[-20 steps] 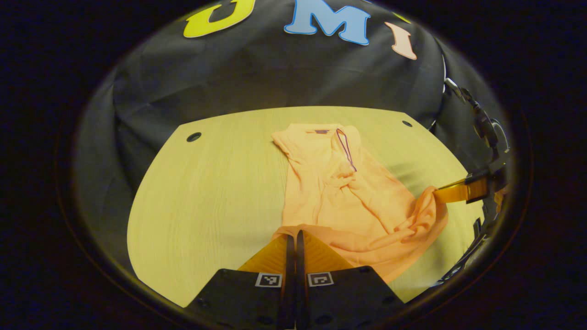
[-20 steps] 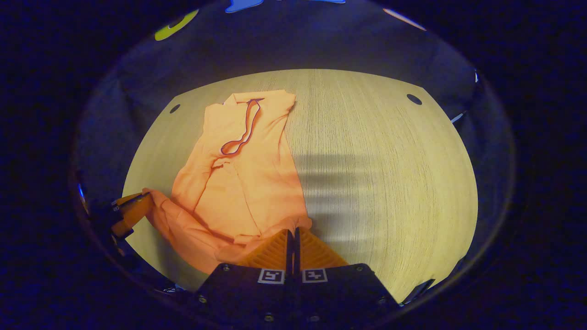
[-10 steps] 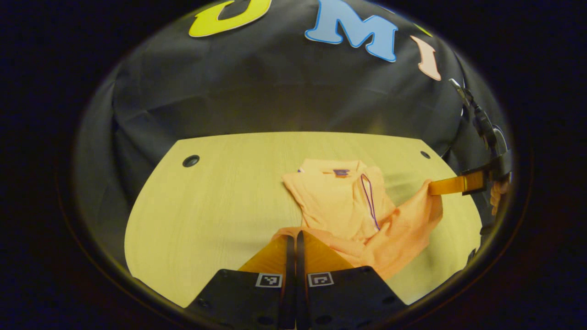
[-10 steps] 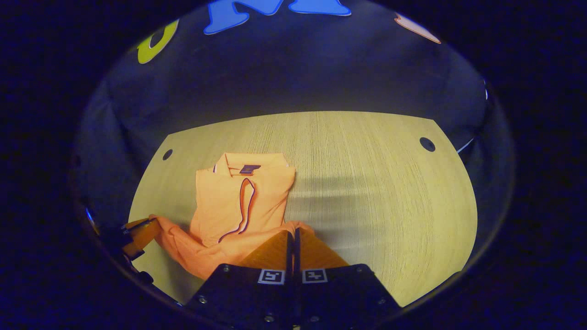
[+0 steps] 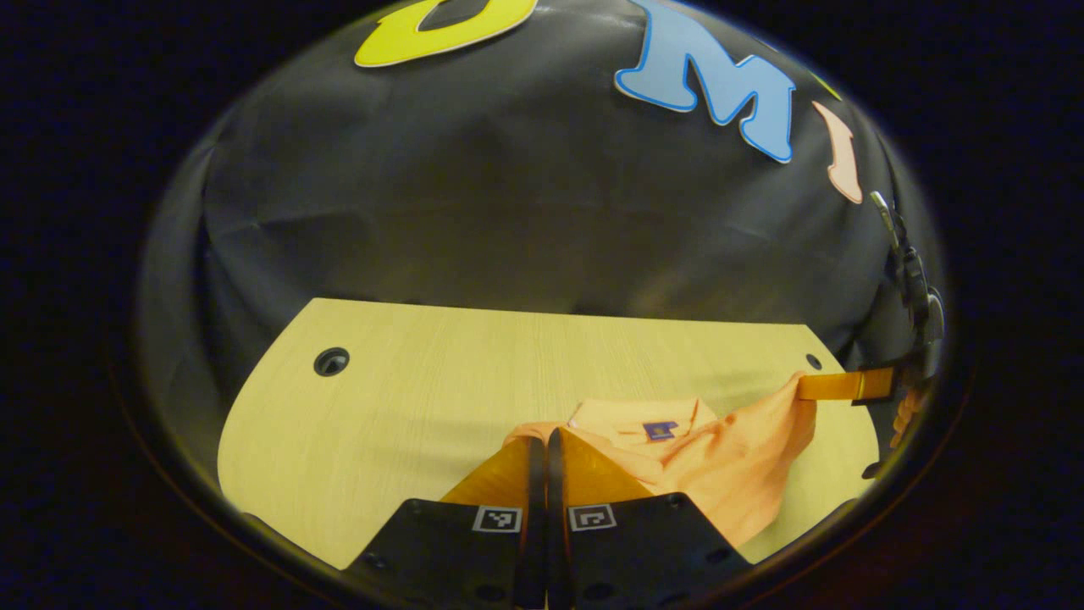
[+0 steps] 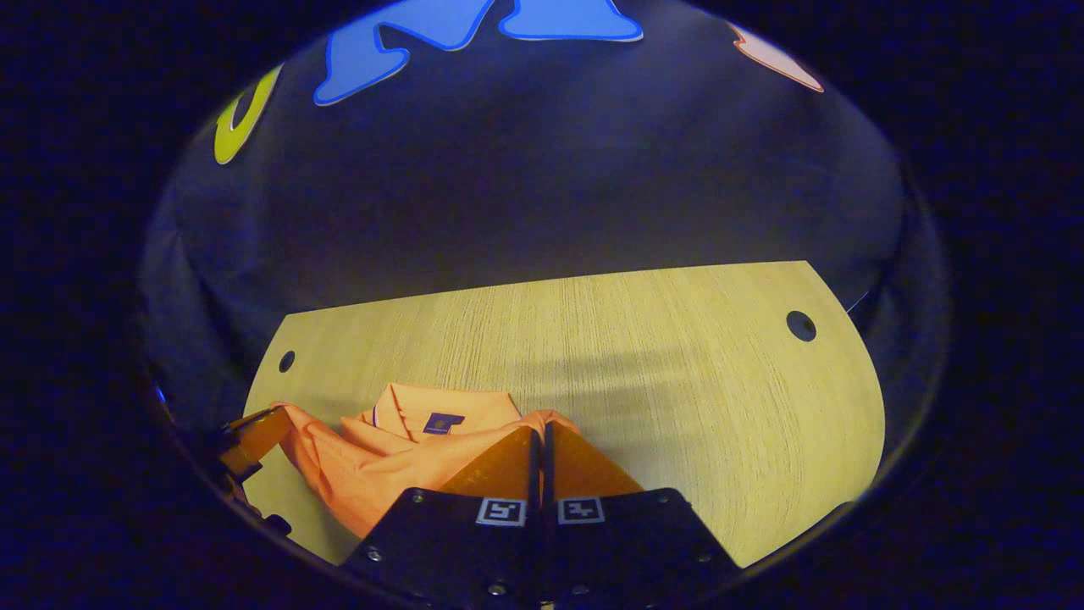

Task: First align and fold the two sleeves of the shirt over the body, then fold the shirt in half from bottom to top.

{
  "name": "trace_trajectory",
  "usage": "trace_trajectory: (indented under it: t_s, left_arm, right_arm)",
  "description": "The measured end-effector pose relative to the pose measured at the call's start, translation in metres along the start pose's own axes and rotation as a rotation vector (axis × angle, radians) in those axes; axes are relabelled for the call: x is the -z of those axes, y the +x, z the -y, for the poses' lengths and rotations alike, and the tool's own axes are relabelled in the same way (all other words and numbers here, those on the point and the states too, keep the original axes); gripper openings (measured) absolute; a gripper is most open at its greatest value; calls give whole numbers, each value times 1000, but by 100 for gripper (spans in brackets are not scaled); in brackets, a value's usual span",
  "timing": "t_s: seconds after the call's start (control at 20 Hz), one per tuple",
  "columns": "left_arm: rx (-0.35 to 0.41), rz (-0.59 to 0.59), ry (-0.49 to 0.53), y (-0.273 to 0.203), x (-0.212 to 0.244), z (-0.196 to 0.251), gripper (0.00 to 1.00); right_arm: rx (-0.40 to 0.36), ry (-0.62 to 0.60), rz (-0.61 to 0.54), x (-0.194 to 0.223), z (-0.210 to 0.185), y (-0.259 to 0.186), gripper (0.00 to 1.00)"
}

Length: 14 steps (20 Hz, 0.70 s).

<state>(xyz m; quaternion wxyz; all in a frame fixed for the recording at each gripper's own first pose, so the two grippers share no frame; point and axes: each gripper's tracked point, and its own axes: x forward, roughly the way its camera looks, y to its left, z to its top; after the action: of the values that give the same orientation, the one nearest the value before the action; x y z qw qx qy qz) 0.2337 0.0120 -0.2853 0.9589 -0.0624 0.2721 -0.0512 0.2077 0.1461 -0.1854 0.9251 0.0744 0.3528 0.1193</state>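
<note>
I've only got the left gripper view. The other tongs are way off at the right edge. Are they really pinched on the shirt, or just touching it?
Observer: In the right gripper view, the right tongs have both fingers pressed together, with the edge of the orange shirt caught at their tips.
Operator: And how does my own grip look from over there?
Observer: The left tongs show side-on at the lower left, with a corner of the shirt drawn taut from their tip.
</note>
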Motion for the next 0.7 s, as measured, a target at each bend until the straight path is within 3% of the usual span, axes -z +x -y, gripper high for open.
trace_trajectory:
  t_s: [0.4,0.7]
  left_arm:
    - [9,51,-11,77,-32,0,6]
    - [-2,31,35,122,-15,3,6]
  right_arm:
    - [57,109,59,-44,28,55,0]
    - [85,221,0,-21,62,94,0]
